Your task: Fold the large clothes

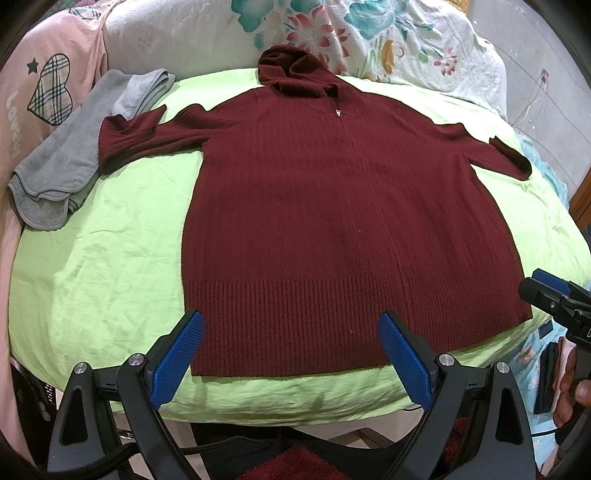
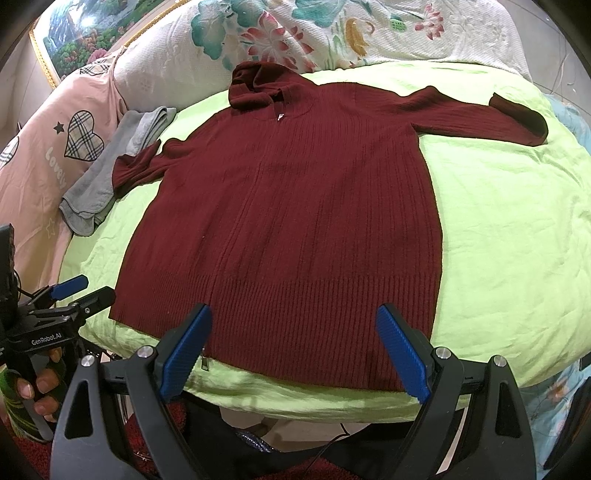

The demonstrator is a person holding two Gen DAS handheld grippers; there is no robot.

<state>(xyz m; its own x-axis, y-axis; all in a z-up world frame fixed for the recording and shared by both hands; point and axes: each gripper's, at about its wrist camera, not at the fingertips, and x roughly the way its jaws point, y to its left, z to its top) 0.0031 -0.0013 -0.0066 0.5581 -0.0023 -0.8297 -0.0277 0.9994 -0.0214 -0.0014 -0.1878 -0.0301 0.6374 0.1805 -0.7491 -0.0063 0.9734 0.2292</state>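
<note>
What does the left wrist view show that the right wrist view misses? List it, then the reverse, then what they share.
Only the left wrist view: the right hand-held gripper at its right edge. Only the right wrist view: a framed landscape picture, the zipper pull at the hem, and the left hand-held gripper. Both: the maroon hooded sweater spread flat on the green sheet, the grey towel, and open jaws.

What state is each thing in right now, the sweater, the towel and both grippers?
Maroon hooded sweater: spread flat on the green sheet, sleeves out, not yet folded.
Grey towel: folded, beside the sweater, under one sleeve cuff.
Left gripper: open, fingers empty, above the hem.
Right gripper: open, fingers empty, above the hem.
</note>
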